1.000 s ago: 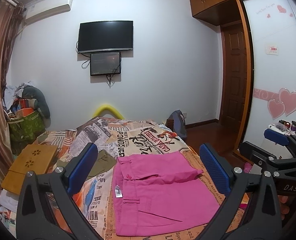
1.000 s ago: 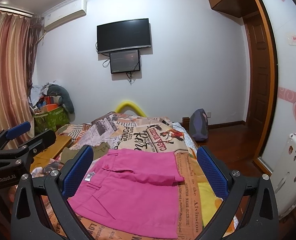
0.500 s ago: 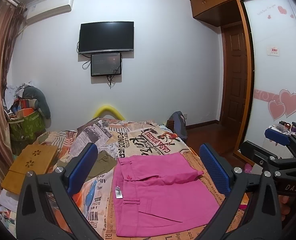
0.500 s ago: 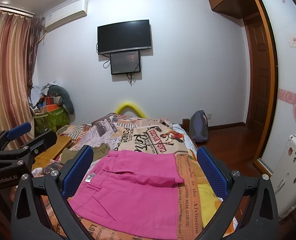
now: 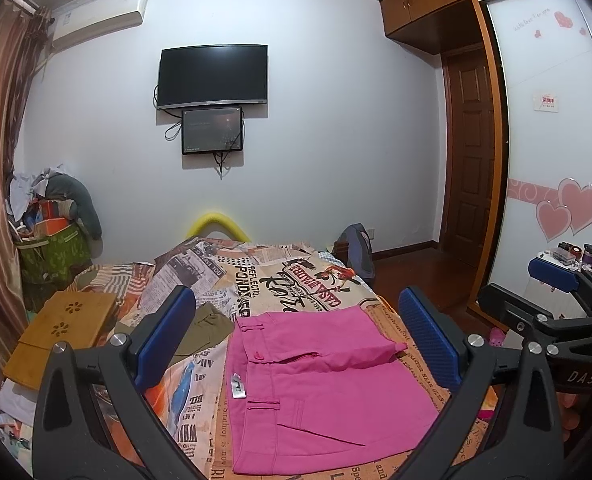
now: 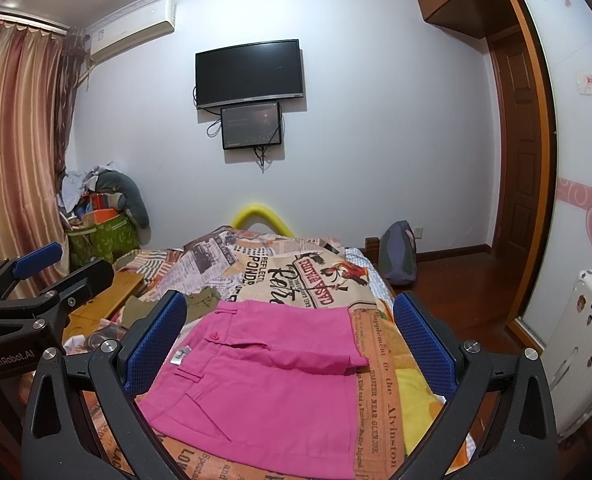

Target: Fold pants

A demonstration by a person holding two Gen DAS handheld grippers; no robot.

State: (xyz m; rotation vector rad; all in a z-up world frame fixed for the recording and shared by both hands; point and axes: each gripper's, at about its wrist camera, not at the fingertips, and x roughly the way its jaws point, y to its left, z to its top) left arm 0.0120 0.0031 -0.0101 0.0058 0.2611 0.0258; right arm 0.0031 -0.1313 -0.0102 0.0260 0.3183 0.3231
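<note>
Your left gripper and right gripper, both spread wide and empty, have barely moved, hovering above the pink pants lying folded on the bed, apparently finished.

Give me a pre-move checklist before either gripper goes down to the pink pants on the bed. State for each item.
1. Left gripper open and holding nothing: ok.
2. Right gripper open and holding nothing: ok.
3. Pink pants lying flat on the bedspread, already folded over: ok.
4. Fold tidy: not ok, one folded edge bulges up on the right side.
5. Olive garment apart from the pants: ok, it lies to their left without overlapping.
6. Near hem of the pants fully in view: cannot tell, it runs behind the gripper frames.
</note>
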